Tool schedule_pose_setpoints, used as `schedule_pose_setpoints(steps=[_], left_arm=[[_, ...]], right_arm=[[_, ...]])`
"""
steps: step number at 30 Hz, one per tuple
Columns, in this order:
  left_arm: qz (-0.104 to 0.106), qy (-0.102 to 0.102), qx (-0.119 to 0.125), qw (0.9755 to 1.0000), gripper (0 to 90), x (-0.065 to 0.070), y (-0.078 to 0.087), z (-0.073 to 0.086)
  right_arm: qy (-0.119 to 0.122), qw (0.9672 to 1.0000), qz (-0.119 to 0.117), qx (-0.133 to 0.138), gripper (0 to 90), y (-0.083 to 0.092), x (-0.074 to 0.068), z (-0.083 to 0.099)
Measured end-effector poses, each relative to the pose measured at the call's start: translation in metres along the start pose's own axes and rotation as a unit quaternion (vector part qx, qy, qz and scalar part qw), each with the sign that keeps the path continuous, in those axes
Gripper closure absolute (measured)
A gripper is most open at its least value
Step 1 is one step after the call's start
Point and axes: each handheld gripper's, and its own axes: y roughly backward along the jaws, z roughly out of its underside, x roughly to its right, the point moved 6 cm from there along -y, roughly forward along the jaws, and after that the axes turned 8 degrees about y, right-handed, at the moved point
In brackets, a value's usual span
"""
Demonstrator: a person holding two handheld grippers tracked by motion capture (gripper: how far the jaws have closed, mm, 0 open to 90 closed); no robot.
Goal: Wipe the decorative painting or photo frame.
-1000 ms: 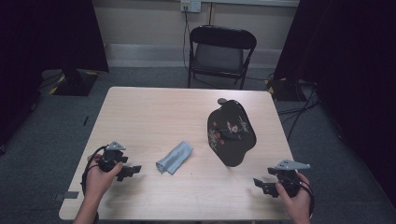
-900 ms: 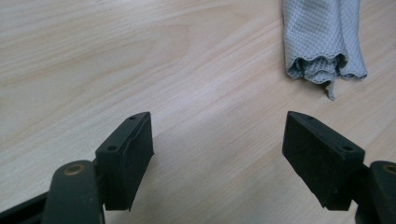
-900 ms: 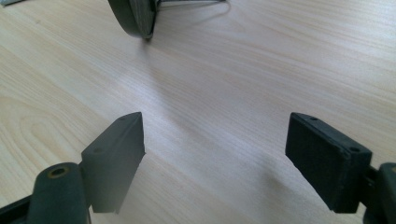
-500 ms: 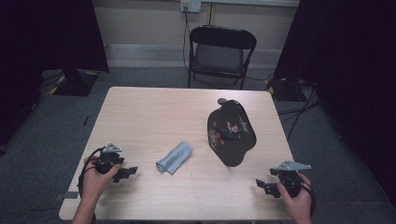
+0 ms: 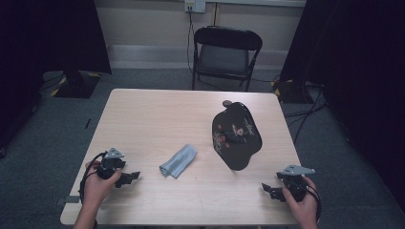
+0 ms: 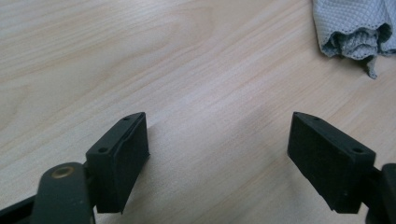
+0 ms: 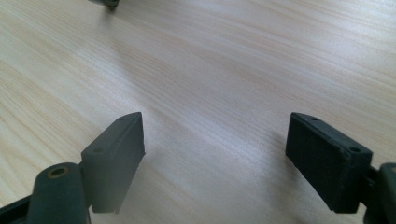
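Grey cloth (image 5: pixel 178 161) lies between both grippers, untouched.

black folding chair (image 5: pixel 227 57), wall socket (image 5: pixel 195 5)

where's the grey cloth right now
In the high view the grey cloth lies on the table near its front middle, between the left gripper and the black cap, touching neither.

Matt pale wood-grain table (image 5: pixel 143 119), grey mesh-knit cloth (image 6: pixel 357 28), dark fabric cap (image 5: pixel 236 136).
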Motion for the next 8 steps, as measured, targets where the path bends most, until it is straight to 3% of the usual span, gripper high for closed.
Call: schedule_pose_setpoints(steps=[8], left_arm=[[0.001,-0.007,0.001,1.0000,18.8,0.0007,-0.0004,0.0006]], right_arm=[[0.003,1.0000,0.002,-0.002,18.4,-0.0011,-0.0004,0.0000]])
